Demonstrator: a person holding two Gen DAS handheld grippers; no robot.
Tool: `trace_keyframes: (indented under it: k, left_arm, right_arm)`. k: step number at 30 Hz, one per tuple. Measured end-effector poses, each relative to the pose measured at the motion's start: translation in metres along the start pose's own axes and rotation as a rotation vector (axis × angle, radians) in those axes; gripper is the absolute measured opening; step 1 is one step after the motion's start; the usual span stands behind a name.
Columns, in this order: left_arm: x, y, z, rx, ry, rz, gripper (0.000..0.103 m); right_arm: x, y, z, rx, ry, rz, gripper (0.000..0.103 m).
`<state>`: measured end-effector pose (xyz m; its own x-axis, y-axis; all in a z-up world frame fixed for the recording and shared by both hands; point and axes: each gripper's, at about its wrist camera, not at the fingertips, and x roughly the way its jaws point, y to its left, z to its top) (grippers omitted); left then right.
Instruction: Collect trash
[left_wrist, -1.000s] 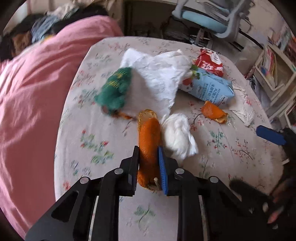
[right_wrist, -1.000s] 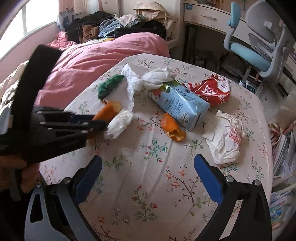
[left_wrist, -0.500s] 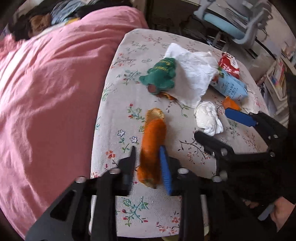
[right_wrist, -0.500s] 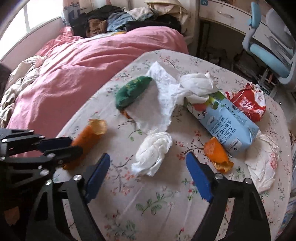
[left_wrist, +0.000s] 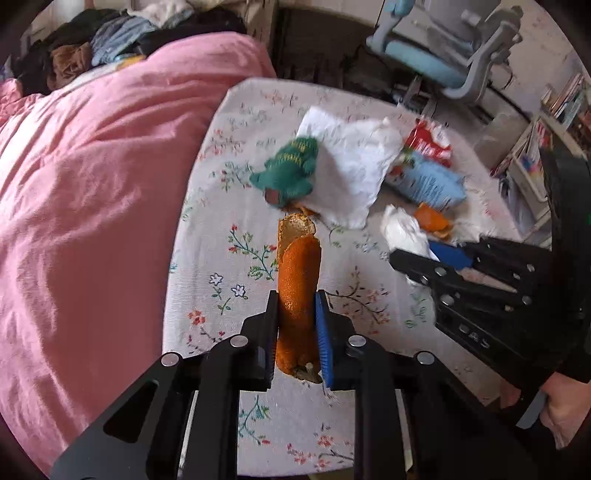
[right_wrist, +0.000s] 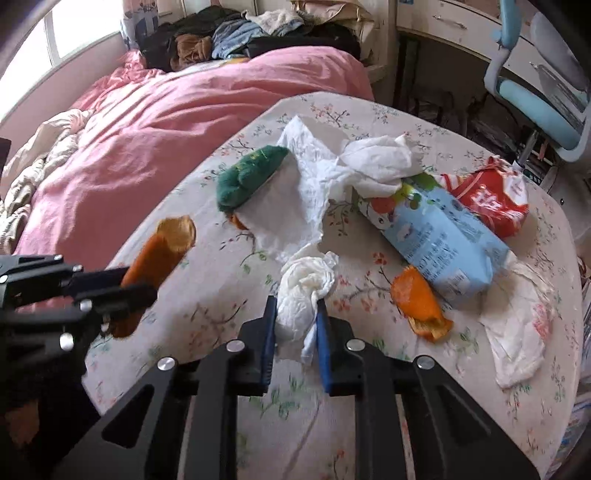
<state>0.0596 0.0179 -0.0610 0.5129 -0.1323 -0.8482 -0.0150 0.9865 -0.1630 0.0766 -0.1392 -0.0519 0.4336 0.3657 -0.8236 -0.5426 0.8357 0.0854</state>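
Here, closest to the right wrist camera, the right gripper (right_wrist: 293, 325) is closing its jaws around a crumpled tissue ball (right_wrist: 304, 291); the paper is already between the pads and looks pinched at its lower half. I judge the ball very light and soft. It will squash, not slip, so a hold across its thick middle should be enough.

At about nine o'clock from it, the left gripper (left_wrist: 295, 332) is closed firmly on a long piece of orange peel (left_wrist: 297, 280), which stands out forward from the jaws, above the table (left_wrist: 221, 295). The peel seems light and half stiff, a little waxy, so a grip low on its body is sensible.

Farther, at about two o'clock, a smaller orange peel (right_wrist: 419, 299) lies touching the blue carton (right_wrist: 439, 240). The carton may be the heaviest piece; its flat sides suit the pads. Beyond lie a large white tissue (right_wrist: 314, 184), a green soft thing (right_wrist: 251, 177) and a red wrapper (right_wrist: 487, 199).
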Motion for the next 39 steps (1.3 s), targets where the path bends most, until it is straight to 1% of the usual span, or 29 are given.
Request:
trace_keyframes:
  k: [4,7,11,12,15,17,19,20,21,22,23,24,26,28,29,30,31,32,33,34,36,39]
  left_arm:
    - [-0.023,0.001,-0.014,-0.018,-0.045,-0.060,0.018]
    - [-0.041,-0.005,-0.030,-0.002,-0.077,-0.082,0.018]
    - [-0.059,-0.011,-0.056,0.016,-0.096,-0.107,0.018]
    - [-0.062,-0.013,-0.063,0.024,-0.097,-0.108,0.018]
    - [-0.068,-0.019,-0.082,0.047,-0.089,-0.112,0.018]
    - [-0.068,-0.025,-0.095,0.062,-0.070,-0.116,0.018]
    - [-0.068,-0.031,-0.110,0.077,-0.049,-0.121,0.018]
    - [-0.067,-0.034,-0.117,0.084,-0.034,-0.127,0.018]
    - [-0.065,-0.038,-0.126,0.093,-0.013,-0.134,0.018]
    - [-0.064,-0.040,-0.131,0.099,-0.001,-0.138,0.018]
    - [-0.061,-0.046,-0.142,0.116,0.030,-0.143,0.018]
    - [-0.058,-0.049,-0.148,0.128,0.051,-0.144,0.019]
    - [-0.051,-0.058,-0.162,0.157,0.110,-0.141,0.019]
    - [-0.048,-0.062,-0.170,0.173,0.130,-0.129,0.020]
    - [-0.049,-0.064,-0.172,0.181,0.133,-0.129,0.021]
    - [-0.051,-0.065,-0.172,0.184,0.121,-0.125,0.024]
    - [-0.055,-0.065,-0.171,0.183,0.097,-0.115,0.030]
    - [-0.057,-0.065,-0.170,0.180,0.079,-0.107,0.034]
    - [-0.061,-0.064,-0.169,0.176,0.054,-0.091,0.043]
    - [-0.065,-0.063,-0.168,0.174,0.015,-0.057,0.050]
    - [-0.073,-0.062,-0.164,0.179,-0.049,-0.003,0.056]
    - [-0.083,-0.061,-0.160,0.176,-0.122,0.043,0.069]
  right_arm:
    - [-0.031,0.003,-0.018,-0.023,-0.032,0.008,0.020]
    - [-0.050,0.006,-0.041,-0.008,-0.040,0.037,0.020]
    - [-0.074,0.015,-0.075,-0.004,-0.050,0.062,0.020]
    - [-0.080,0.021,-0.090,0.001,-0.046,0.071,0.020]
    - [-0.084,0.036,-0.115,0.000,-0.024,0.096,0.020]
    - [-0.080,0.052,-0.137,-0.028,0.013,0.092,0.020]
    - [-0.073,0.060,-0.153,-0.036,0.053,0.093,0.021]
    - [-0.071,0.061,-0.159,-0.036,0.070,0.091,0.023]
    - [-0.067,0.063,-0.168,-0.035,0.098,0.076,0.023]
    - [-0.066,0.062,-0.172,-0.029,0.106,0.064,0.034]
    - [-0.066,0.059,-0.174,-0.018,0.105,0.052,0.050]
    - [-0.069,0.052,-0.176,0.014,0.090,0.037,0.054]
    - [-0.076,0.037,-0.176,0.079,0.064,0.022,0.059]
    - [-0.082,0.021,-0.176,0.156,0.030,0.015,0.064]
    - [-0.084,0.015,-0.175,0.188,0.017,0.013,0.064]
    - [-0.088,0.006,-0.175,0.233,-0.007,0.007,0.065]
    - [-0.091,0.003,-0.174,0.249,-0.024,0.006,0.065]
    - [-0.096,0.001,-0.172,0.262,-0.055,0.003,0.065]
    - [-0.102,0.000,-0.172,0.263,-0.085,0.000,0.066]
    - [-0.107,0.002,-0.172,0.259,-0.111,-0.006,0.070]
    - [-0.113,0.006,-0.168,0.240,-0.157,-0.022,0.075]
    - [-0.113,0.012,-0.164,0.213,-0.188,-0.039,0.077]
